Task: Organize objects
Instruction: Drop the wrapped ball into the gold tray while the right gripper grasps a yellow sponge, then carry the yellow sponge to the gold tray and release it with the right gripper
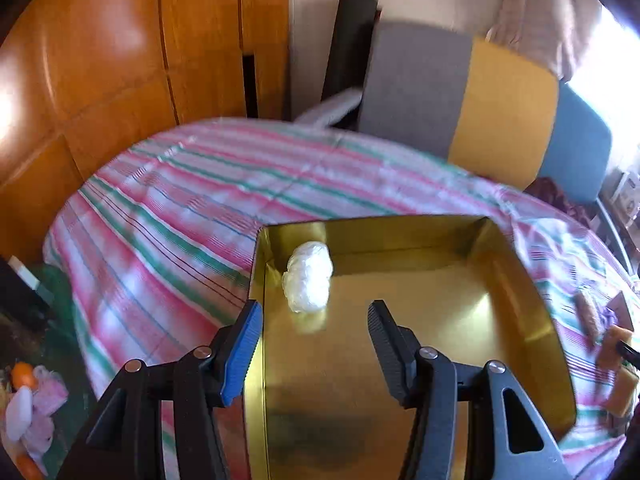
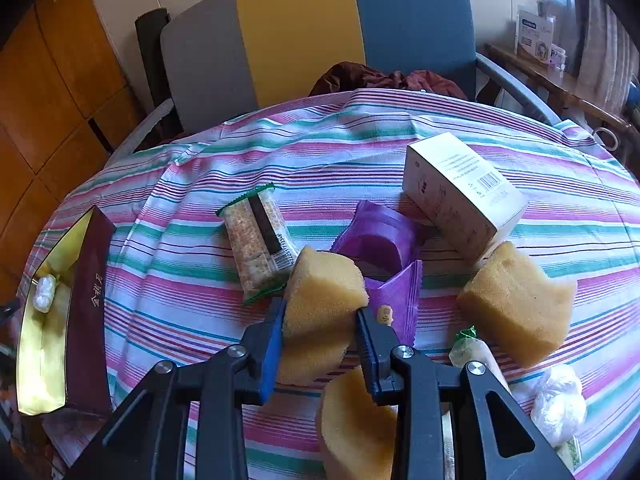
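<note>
My left gripper (image 1: 316, 344) hangs with jaws apart and empty over the gold-lined box (image 1: 520, 280), whose far corner holds a white wrapped bundle (image 1: 308, 276); bare floor lies around it. My right gripper (image 2: 320, 320) pinches a yellow sponge (image 2: 324, 292), hemmed in by the snack bar (image 2: 256, 240), purple packet (image 2: 384, 248), carton (image 2: 460, 196) and another sponge (image 2: 516, 304) on the striped worktop (image 2: 180, 240).

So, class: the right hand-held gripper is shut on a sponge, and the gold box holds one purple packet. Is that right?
Not quite. The right hand-held gripper is shut on a sponge, but the gold box holds one white wrapped bundle, not a purple packet. The left wrist view shows it.
</note>
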`<state>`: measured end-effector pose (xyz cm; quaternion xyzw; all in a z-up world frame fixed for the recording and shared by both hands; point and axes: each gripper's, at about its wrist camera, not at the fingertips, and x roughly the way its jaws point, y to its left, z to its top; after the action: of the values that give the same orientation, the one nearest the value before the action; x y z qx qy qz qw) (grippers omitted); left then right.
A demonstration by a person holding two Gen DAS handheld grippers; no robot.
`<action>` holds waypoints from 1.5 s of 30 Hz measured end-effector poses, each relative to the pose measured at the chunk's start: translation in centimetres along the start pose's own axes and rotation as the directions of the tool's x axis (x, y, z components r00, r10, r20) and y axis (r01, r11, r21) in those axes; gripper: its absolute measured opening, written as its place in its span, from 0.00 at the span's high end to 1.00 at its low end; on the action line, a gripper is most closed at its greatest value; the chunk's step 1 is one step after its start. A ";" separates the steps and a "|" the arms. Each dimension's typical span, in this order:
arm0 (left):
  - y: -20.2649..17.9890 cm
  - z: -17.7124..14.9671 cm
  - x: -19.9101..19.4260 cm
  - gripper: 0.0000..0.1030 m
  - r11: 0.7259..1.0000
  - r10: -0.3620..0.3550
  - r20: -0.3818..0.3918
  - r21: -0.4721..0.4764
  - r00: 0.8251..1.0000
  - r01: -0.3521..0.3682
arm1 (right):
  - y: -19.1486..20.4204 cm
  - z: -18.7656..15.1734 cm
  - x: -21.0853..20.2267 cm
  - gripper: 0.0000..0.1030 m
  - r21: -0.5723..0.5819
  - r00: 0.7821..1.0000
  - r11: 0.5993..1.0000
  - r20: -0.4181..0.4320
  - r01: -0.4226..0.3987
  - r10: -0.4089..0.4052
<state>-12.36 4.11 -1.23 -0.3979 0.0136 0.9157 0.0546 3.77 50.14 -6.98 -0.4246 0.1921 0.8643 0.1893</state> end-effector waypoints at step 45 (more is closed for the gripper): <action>-3.7 -5.8 -8.1 0.46 0.990 -0.062 0.059 0.130 0.996 0.054 | 0.1 -0.3 -0.7 0.62 -0.013 0.999 1.000 0.048 0.019 -0.018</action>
<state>-2.26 6.66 0.83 -0.3649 0.0593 0.9229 0.1072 4.32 49.74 -6.56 -0.4067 0.1778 0.8737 0.1990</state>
